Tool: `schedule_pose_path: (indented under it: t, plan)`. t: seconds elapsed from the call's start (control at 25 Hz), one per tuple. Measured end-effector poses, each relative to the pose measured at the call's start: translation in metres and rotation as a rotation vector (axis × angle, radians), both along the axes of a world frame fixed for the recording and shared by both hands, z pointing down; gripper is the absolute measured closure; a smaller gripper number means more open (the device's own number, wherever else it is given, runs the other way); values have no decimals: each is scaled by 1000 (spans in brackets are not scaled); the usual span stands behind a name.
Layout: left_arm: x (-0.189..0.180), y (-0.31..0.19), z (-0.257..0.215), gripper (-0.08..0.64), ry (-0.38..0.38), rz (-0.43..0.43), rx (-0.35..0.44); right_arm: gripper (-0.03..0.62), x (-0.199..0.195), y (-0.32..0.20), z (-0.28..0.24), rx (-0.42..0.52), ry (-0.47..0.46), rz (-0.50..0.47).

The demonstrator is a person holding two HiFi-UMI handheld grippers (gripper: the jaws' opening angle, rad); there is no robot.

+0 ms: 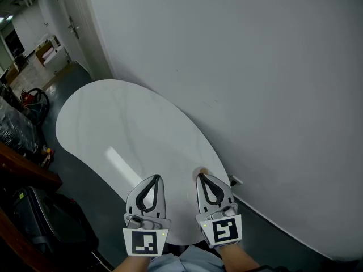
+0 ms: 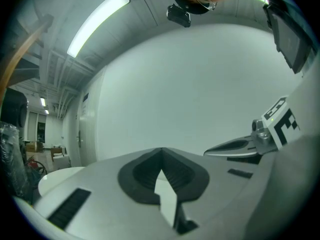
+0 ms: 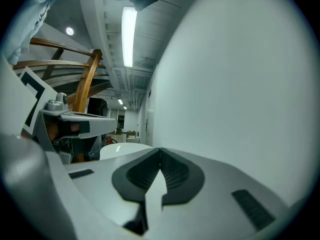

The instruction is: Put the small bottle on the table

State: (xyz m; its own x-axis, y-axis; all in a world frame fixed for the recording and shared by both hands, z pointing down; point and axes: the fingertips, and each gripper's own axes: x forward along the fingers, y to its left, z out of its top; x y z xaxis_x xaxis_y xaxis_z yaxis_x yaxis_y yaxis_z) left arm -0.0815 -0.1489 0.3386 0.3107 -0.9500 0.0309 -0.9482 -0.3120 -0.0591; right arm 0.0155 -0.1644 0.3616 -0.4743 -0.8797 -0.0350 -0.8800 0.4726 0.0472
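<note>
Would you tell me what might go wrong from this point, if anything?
The small tan thing, perhaps the bottle, sits right at the shut right gripper's tip, near the table's edge by the wall: a nudge might knock it off. No view shows whether it stands upright.

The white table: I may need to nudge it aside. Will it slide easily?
Probably not easily: the white table is broad and stands right beside the wall. Its glossy top, mirroring a light, looks hard and slippery.
</note>
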Motion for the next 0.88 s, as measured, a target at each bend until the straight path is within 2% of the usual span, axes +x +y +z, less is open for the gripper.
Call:
schedule_pose_path:
  t: [0.12, 0.24, 0.4, 0.56, 0.8, 0.88]
  plan:
    - [-2, 4, -10, 560, 6, -2, 26, 591, 1, 6, -11, 18, 3, 7]
    - [-6, 10, -19, 560, 7, -1, 59, 591, 5, 12, -10, -23, 29, 21]
    - [-8, 17, -25, 560, 4, 5, 90, 592, 5, 18, -15, 8, 35, 17]
    - [-12, 20, -30, 560, -2, -3, 103, 592, 7, 20, -17, -32, 36, 36]
    - [-16, 19, -33, 560, -12, -4, 121, 592, 0, 18, -29, 54, 29, 14]
    - [-15, 18, -34, 560, -10, -3, 125, 592, 0, 17, -28, 40, 39, 19]
